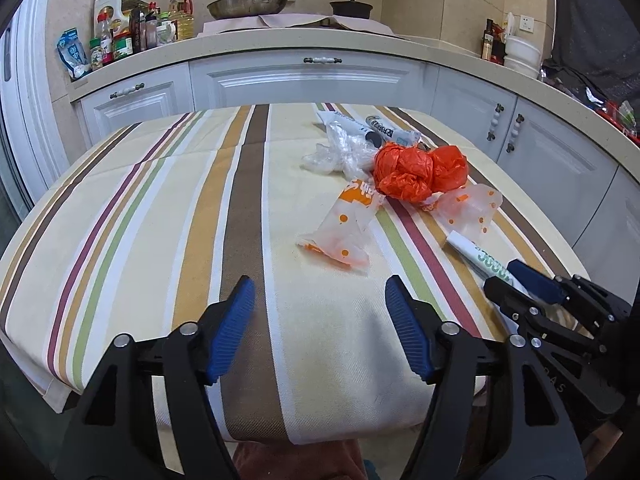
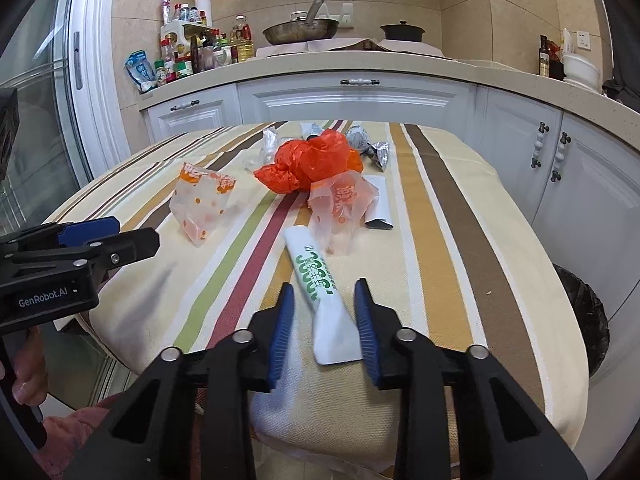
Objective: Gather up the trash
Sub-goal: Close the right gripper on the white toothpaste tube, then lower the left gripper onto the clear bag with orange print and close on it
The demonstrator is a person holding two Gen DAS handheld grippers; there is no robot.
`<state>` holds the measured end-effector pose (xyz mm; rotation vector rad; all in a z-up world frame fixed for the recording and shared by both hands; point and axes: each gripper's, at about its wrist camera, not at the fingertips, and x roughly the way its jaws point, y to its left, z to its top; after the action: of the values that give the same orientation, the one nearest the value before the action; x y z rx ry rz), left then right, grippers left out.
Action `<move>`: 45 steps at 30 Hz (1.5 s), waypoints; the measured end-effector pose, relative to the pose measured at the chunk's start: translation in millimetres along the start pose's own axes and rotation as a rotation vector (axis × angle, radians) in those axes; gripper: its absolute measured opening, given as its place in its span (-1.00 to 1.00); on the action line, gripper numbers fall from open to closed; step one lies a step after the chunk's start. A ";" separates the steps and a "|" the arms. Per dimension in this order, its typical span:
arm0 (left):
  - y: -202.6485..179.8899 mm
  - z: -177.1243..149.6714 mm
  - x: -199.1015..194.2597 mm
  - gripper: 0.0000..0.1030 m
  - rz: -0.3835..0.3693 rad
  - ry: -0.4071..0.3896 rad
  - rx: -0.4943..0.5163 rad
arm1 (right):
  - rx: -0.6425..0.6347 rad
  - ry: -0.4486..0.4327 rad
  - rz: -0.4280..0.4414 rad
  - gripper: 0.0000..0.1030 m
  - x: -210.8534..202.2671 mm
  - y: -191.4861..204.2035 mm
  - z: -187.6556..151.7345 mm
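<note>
A heap of trash lies on the striped tablecloth [image 1: 160, 208]. It holds a crumpled orange bag [image 1: 416, 172] [image 2: 312, 160], two clear bags with orange dots [image 1: 344, 224] [image 2: 204, 200], clear film [image 1: 336, 152] and foil wrappers [image 2: 368, 144]. A white packet with green lettering [image 2: 320, 276] [image 1: 480, 256] lies nearest. My right gripper [image 2: 324, 284] straddles its near end; the right pad is at its edge and a gap shows on the left. Left of the heap, my left gripper [image 1: 320, 280] stands open over bare cloth with nothing between its fingers.
A black-lined trash bin [image 2: 580, 320] stands on the floor right of the table. White cabinets [image 1: 304, 84] curve behind it, and their counter carries bottles [image 1: 120, 36], a pan [image 1: 248, 4] and a dark pot [image 1: 351, 7]. A person's hand [image 2: 24, 380] holds the left gripper.
</note>
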<state>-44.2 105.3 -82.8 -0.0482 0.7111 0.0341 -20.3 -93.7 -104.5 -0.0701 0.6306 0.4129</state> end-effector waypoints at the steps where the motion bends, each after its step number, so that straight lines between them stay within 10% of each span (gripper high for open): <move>1: -1.0 0.6 0.7 0.29 -0.001 -0.002 0.002 | -0.004 0.000 0.005 -0.50 0.0 0.5 0.0; 23: -20.3 22.4 25.7 0.27 0.007 -0.044 0.046 | 0.024 -0.078 -0.031 -0.57 -29.3 -17.6 3.7; 35: -24.7 17.6 30.8 -0.99 -0.035 -0.014 0.076 | 0.018 -0.089 -0.030 -0.57 -34.8 -15.5 3.2; 43: -20.2 14.6 18.9 -0.94 -0.021 -0.025 0.072 | 0.002 -0.106 -0.032 -0.57 -41.4 -9.4 4.3; 45: -17.1 15.7 17.9 -0.41 -0.029 -0.024 0.049 | 0.002 -0.109 -0.032 -0.57 -42.8 -9.3 5.2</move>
<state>-19.7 89.4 -82.0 -0.0107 0.6865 -0.0106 -44.9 -116.4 -75.7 -0.0554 0.5218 0.3823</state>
